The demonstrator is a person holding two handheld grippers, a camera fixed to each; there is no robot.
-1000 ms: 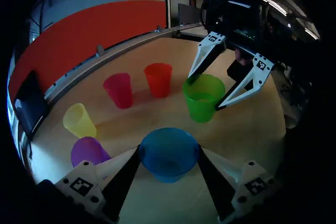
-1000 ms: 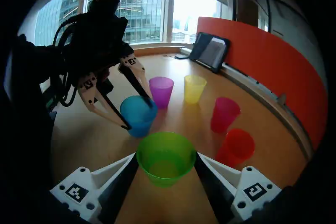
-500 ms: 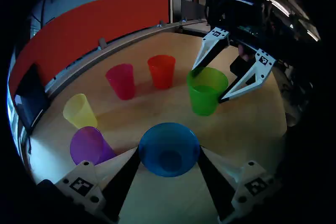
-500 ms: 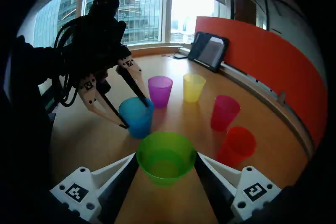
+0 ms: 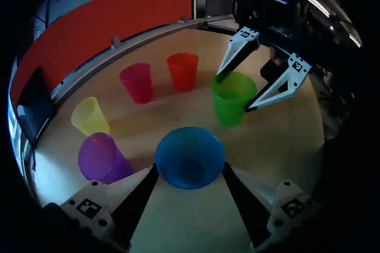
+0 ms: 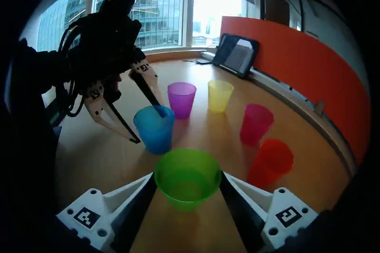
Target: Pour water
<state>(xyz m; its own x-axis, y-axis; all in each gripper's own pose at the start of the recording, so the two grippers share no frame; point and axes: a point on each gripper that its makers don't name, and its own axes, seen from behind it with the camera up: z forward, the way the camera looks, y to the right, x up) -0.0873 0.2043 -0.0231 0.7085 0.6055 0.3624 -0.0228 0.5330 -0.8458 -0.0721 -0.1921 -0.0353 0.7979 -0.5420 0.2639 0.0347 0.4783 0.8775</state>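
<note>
A blue cup (image 5: 190, 158) sits upright between my left gripper's (image 5: 189, 166) fingers, which are shut on it. Across the wooden table, a green cup (image 5: 231, 97) with some liquid in it is held by my right gripper (image 5: 232, 95). In the right gripper view the green cup (image 6: 187, 177) is gripped close up by the right gripper (image 6: 187, 174). Beyond it, the left gripper (image 6: 148, 127) holds the blue cup (image 6: 154, 128), with a person's dark sleeve behind. Whether either cup's base touches the table is unclear.
Red (image 5: 183, 70), pink (image 5: 137, 82), yellow (image 5: 88, 116) and purple (image 5: 99, 158) cups stand in an arc on the wooden table (image 5: 285, 139). A dark tablet (image 6: 237, 56) leans at the table's end by an orange wall (image 6: 308, 63). Windows lie behind.
The left gripper has risen slightly with the blue cup, so I look further down into it. The green cup and right gripper have hardly shifted. Both grips are unchanged.
</note>
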